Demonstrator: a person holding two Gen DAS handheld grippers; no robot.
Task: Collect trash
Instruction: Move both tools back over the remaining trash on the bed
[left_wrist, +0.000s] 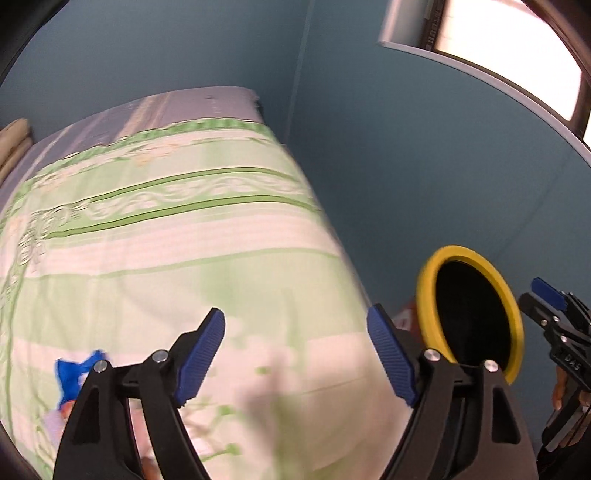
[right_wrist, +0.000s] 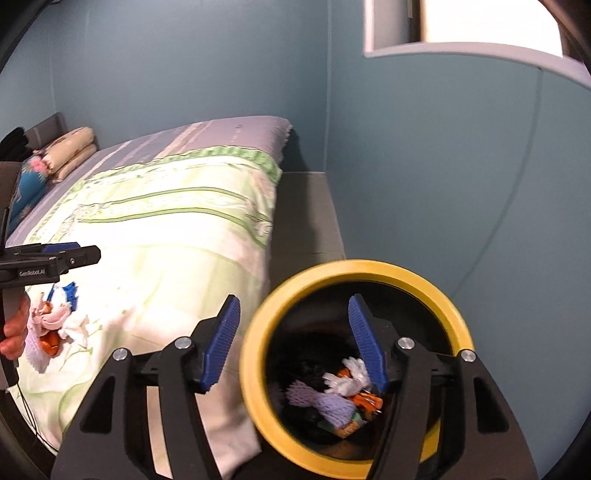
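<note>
A: At the lower left of the right wrist view, what lies on the bed (right_wrist: 155, 236)?

B: A small heap of trash (right_wrist: 55, 325) rests on the green-patterned cover: pale pink and white crumpled pieces, an orange wrapper and a blue scrap. The left gripper (right_wrist: 61, 254) hangs just above it, at the left edge of the frame. From that side its fingers cannot be judged, but the left wrist view shows the left gripper (left_wrist: 295, 354) with its blue fingers (left_wrist: 201, 354) spread wide and nothing between them.

A: And further right?

B: The yellow-rimmed bin (right_wrist: 255, 354) stands beside the bed, at the lower centre-right of the frame. Inside it lie a purple foam net (right_wrist: 325, 400), white crumpled paper (right_wrist: 349, 380) and an orange wrapper (right_wrist: 367, 400).

A: The right gripper (right_wrist: 295, 343)?

B: It hovers over the bin's mouth, fingers (right_wrist: 367, 343) spread apart and holding nothing. One finger sits over the bin's opening, the other over the bed's edge.
</note>
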